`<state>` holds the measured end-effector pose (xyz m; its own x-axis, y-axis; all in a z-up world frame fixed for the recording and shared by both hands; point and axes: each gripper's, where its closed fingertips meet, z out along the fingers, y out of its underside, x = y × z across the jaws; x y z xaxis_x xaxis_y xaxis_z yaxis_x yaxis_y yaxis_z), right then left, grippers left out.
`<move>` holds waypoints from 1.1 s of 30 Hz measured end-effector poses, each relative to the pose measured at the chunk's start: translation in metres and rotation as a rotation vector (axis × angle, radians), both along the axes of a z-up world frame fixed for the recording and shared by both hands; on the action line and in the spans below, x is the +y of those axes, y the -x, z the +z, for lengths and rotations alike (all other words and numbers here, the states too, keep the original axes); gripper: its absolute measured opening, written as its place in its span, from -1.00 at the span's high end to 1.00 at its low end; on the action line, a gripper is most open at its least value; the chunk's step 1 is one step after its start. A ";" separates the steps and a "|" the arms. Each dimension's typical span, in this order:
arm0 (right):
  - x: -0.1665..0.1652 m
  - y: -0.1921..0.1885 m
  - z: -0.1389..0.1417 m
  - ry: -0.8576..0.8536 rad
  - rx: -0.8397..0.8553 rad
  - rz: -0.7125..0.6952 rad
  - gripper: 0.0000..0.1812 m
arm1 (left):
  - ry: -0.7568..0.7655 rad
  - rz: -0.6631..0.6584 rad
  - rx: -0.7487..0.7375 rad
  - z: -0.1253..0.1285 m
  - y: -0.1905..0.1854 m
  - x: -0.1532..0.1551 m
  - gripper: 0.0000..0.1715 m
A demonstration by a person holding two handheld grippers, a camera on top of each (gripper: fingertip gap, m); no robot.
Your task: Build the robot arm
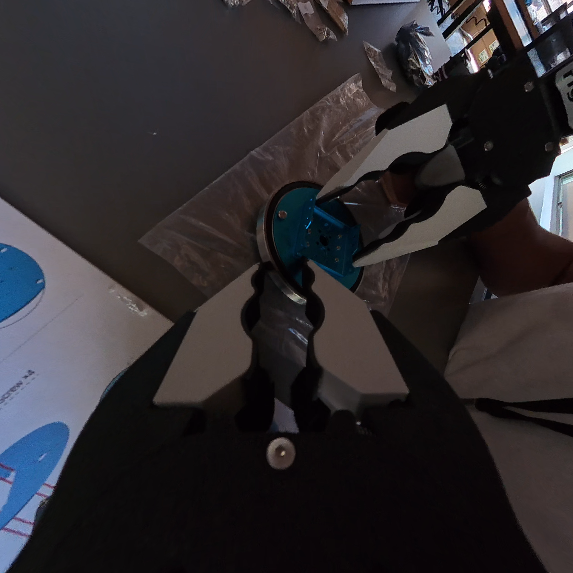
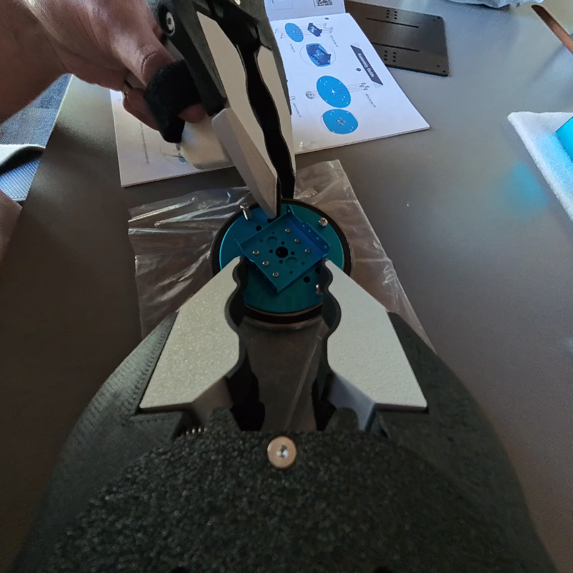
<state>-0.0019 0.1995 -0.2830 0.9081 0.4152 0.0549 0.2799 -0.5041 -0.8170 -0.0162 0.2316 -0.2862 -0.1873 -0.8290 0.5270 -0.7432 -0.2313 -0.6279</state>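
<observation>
left hand-held gripper (image 1: 283, 273) pinches disc rim (image 1: 280, 288) | right hand-held gripper (image 2: 282, 263) half-open, straddling bracket (image 2: 283, 252)

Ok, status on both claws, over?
Left claw straddles blue disc rim, grip unclear. Right claw astride blue U-bracket on disc, contact unclear. Screws stand proud near tips.

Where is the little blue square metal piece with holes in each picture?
Left wrist view: blue square bracket sits right of centre, on the round blue disc, between the far tool's tips.
Right wrist view: the bracket is at centre, just past the near tool's tips.
Shared landmark: the clear plastic bag underneath.
</observation>
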 end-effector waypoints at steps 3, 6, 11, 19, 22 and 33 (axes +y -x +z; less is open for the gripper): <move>0.000 0.001 0.000 0.004 0.006 0.002 0.49 | -0.022 -0.001 0.010 0.001 0.002 0.003 0.76; 0.000 0.001 0.000 0.006 0.010 0.002 0.49 | -0.021 -0.014 0.021 0.001 0.001 0.002 0.77; -0.001 0.001 -0.001 0.013 0.025 0.004 0.50 | -0.022 -0.045 0.052 0.000 0.000 0.001 0.74; -0.003 0.003 -0.001 0.026 0.037 0.018 0.52 | -0.018 -0.070 0.102 -0.001 0.003 0.000 0.74; -0.004 0.003 -0.001 0.027 0.036 0.031 0.53 | -0.058 -0.083 0.110 0.000 0.004 -0.001 0.74; -0.005 0.001 -0.001 0.027 0.043 0.040 0.54 | -0.169 -0.125 -0.056 0.025 0.015 -0.003 0.80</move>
